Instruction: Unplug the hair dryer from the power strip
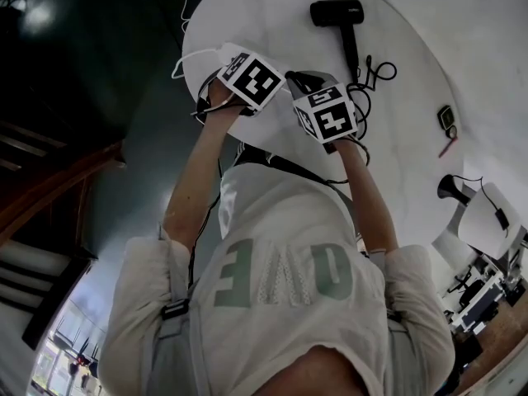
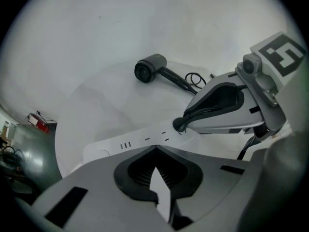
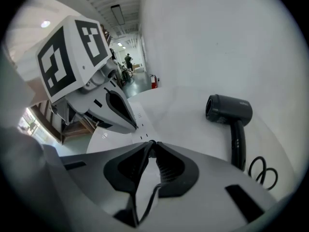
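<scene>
Hair dryer (image 1: pixel 340 16) lies on its side on the white round table (image 1: pixel 412 163), at 12 o'clock from both grippers in the head view and well apart from them. It is matte black and T-shaped, its handle running 12 to 6 and its barrel crosswise. Its black cord (image 3: pixel 147 203) trails off the handle in loose loops toward the grippers. What the coming move turns on is the plug (image 2: pixel 179 125): a small dark knob seated in the white power strip (image 2: pixel 140 140). In the left gripper view the strip's long axis runs from 8 o'clock to 2 o'clock, and the plug sits toward the 2 o'clock end. The right gripper (image 3: pixel 151 146) is the one on it, jaws drawn narrow around the plug at the tips, with the cord passing back between the pads. The left gripper (image 2: pixel 154 150) is just beside it, at 7 o'clock along the strip. Its jaws are together at the tips and nothing is clearly gripped; the white sliver between the pads looks like strip or table seen through the gap. Its tips sit at the strip's face, by my reading pinning it down. The pull probably needs to go straight off the strip's face.
</scene>
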